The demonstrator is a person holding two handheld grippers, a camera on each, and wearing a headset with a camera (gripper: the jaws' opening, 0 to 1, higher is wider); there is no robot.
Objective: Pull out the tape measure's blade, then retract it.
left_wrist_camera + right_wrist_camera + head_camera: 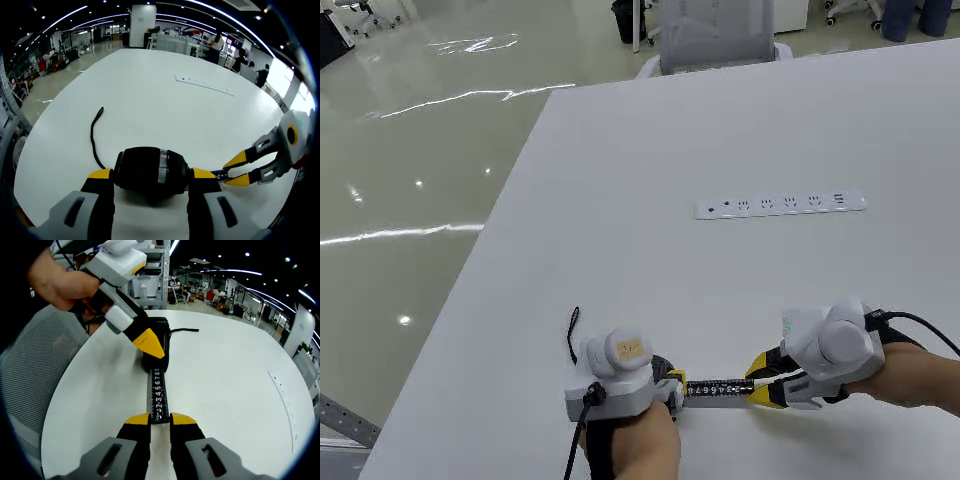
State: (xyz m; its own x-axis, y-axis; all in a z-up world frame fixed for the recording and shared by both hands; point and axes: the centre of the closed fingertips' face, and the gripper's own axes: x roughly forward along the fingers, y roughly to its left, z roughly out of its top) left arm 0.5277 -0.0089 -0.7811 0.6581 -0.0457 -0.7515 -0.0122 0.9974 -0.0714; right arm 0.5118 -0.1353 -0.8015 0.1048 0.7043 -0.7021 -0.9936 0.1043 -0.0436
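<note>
You are working at the near edge of the big white table [740, 120], well short of the power strip [780, 204] lying across its middle. The tape measure [150, 169] sits on the table right in front of you. Only a short run of its tape is out, so I judge you are in the pull-out step, with most of the draw and all of the retracting left to do.

Your left gripper [151, 174] lies low and level, with the left hand [635, 440] behind it. Its jaws are clamped on either side of the black tape measure, pinning it down. Your right gripper [160, 418] faces it from the other side, also low, with the right hand [910, 375] trailing off to the edge. Its jaws are closed together on the free end of the blade [157, 395].

The blade runs straight and flat between the two grippers, numbers up. Next, draw the right gripper straight away along the blade's line, keep the left one firm so the tape measure does not drag, and stay level to avoid a kink. The thin black strap [95, 135] lies loose on the table behind the tape measure.
</note>
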